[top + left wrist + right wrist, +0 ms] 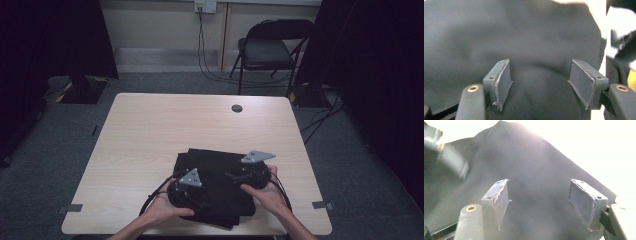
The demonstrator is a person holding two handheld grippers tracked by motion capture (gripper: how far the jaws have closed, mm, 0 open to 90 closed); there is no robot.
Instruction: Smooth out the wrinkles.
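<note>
A folded black cloth (215, 172) lies on the near middle of the light wooden table (150, 130). My left gripper (200, 192) is over the cloth's near left part, held by a hand. In the left gripper view the jaws of my left gripper (540, 83) stand wide apart just above the dark cloth (524, 37), with nothing pinched between them. My right gripper (235, 176) hovers over the cloth's right part. Its own view shows my right gripper (539, 203) open too, the cloth (529, 175) spread beneath and its edge running off to the right.
The table has a round cable hole (237, 108) near its far edge. A black folding chair (267, 50) stands behind the table. Dark curtains hang at both sides, and cables run along the floor by the wall.
</note>
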